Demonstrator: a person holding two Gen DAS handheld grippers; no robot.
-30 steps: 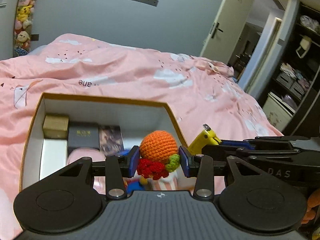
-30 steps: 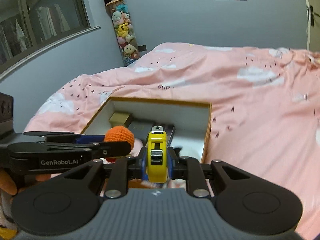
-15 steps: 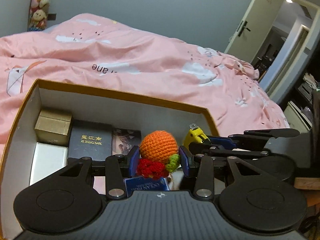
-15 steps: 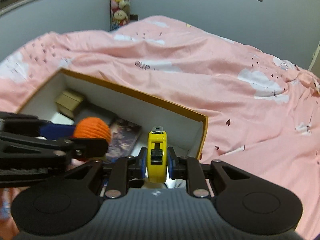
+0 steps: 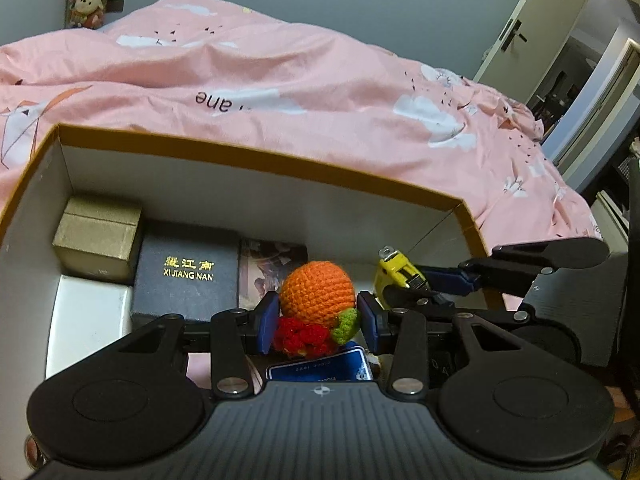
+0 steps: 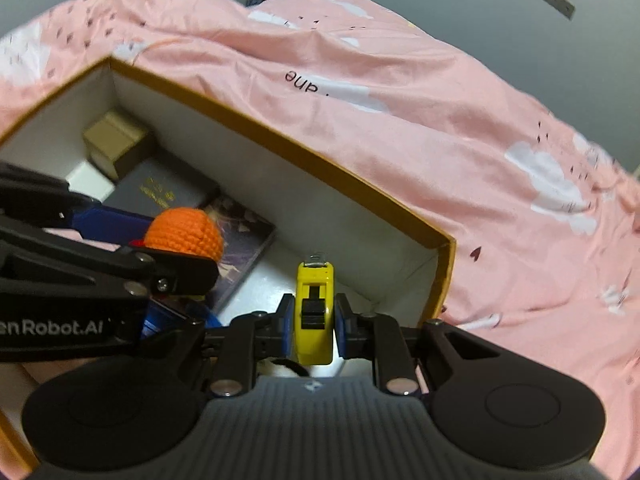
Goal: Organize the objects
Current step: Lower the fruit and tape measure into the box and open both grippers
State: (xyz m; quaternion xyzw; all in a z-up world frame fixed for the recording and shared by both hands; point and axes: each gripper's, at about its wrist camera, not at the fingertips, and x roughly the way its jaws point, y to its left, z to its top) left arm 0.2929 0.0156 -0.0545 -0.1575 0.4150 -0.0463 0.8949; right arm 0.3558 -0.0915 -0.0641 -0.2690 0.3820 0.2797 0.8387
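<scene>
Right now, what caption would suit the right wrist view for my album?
Right gripper clamps a yellow tape measure over an open cardboard box on a pink duvet.

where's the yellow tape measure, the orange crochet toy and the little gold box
yellow tape measure (image 6: 314, 312), right wrist view, front face with the black lock slider
orange crochet toy (image 5: 316, 294), left wrist view, round orange body
gold box (image 5: 98, 238), left wrist view, its lid top

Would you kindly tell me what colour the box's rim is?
Mustard orange-brown, on the cardboard box; the right wrist view shows it best.
</scene>
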